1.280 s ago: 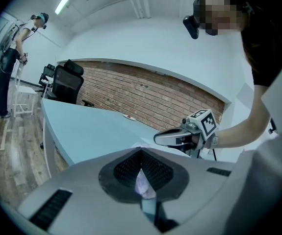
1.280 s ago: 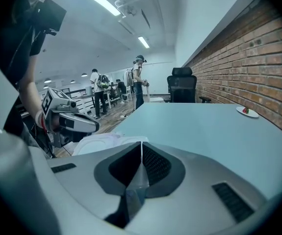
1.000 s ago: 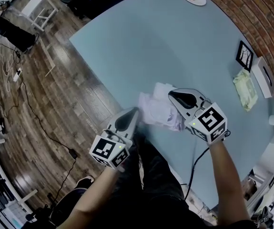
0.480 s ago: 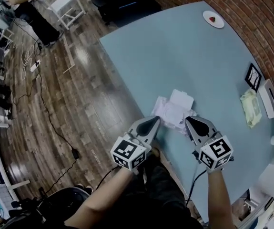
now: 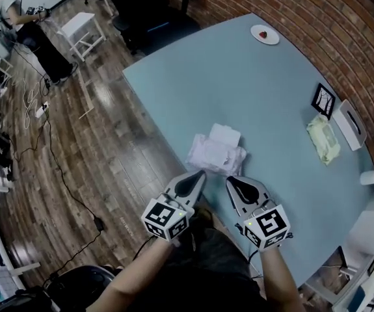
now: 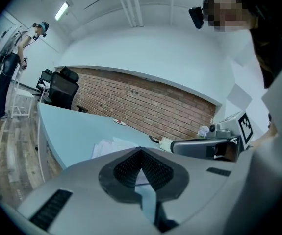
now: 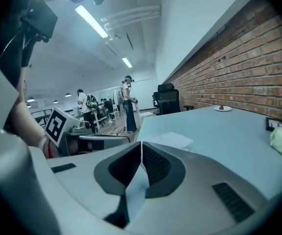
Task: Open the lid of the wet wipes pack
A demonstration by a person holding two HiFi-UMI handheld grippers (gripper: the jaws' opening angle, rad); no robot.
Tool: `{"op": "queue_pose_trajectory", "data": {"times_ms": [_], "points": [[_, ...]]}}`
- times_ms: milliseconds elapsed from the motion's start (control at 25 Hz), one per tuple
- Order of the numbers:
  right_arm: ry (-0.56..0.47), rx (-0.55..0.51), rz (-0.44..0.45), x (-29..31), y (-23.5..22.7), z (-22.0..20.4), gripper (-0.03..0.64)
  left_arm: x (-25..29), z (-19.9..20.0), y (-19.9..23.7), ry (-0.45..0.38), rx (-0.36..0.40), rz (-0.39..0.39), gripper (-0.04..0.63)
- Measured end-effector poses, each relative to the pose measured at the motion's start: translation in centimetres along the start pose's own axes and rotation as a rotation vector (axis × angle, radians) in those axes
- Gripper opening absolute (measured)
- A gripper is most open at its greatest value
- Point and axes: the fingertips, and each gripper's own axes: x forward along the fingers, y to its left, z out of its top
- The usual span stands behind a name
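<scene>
Pale lilac with a white flap, the wet wipes pack (image 5: 213, 156) lies flat on the light blue table (image 5: 271, 77), near the edge closest to the person. It sits just beyond the tips of both claws, touched by neither. The left claw (image 5: 197, 175) points at the pack's near left corner, with a narrow strip of bare table between them. The right claw (image 5: 231, 181) points toward its near right corner, slightly farther off.

The pack's long axis runs crosswise in front of the person, from left to right, with the right end swung a little nearer to them. The white lid flap (image 5: 225, 135) sits at the far long side. It appears folded back and away from the person, toward the middle of the table, though the head view is too small to show the opening beneath it.

In the left gripper view the left claw (image 6: 141, 151) has its ribbed pads meeting at the tip with nothing between them, and the pack (image 6: 107, 146) shows beyond, to the left. In the right gripper view the right claw (image 7: 141, 144) is likewise closed and empty, and the pack (image 7: 171, 140) lies just past its tip, a little to the right.
</scene>
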Motion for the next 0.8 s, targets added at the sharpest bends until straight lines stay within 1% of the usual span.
{"op": "queue_pose_trajectory", "data": {"times_ms": [160, 400, 520, 600, 720, 800], "points": [[-0.017, -0.007, -0.021, -0.5, 1.2, -0.2, 0.028, -0.4, -0.6, -0.7, 0.016, -0.012, -0.009, 0.011], [-0.021, 0.007, -0.008, -0.3, 2.4, -0.7, 0.028, -1.0, -0.1, -0.8, -0.006, -0.015, -0.008, 0.011], [-0.041, 0.043, -0.042, -0.8, 1.7, -1.5, 0.028, -1.4, -1.3, -0.4, -0.005, -0.040, 0.023, 0.011], [-0.043, 0.053, -0.058, -0.8, 1.6, -1.9, 0.028, -1.6, -1.8, -0.2, 0.006, -0.045, 0.027, 0.011], [-0.035, 0.052, -0.048, -0.6, 2.4, -2.2, 0.028, -2.3, -1.9, -0.2, 0.008, -0.055, 0.028, 0.011], [-0.037, 0.047, -0.040, -0.5, 2.7, -2.2, 0.028, -2.2, -1.6, -0.2, 0.003, -0.049, 0.023, 0.011]]}}
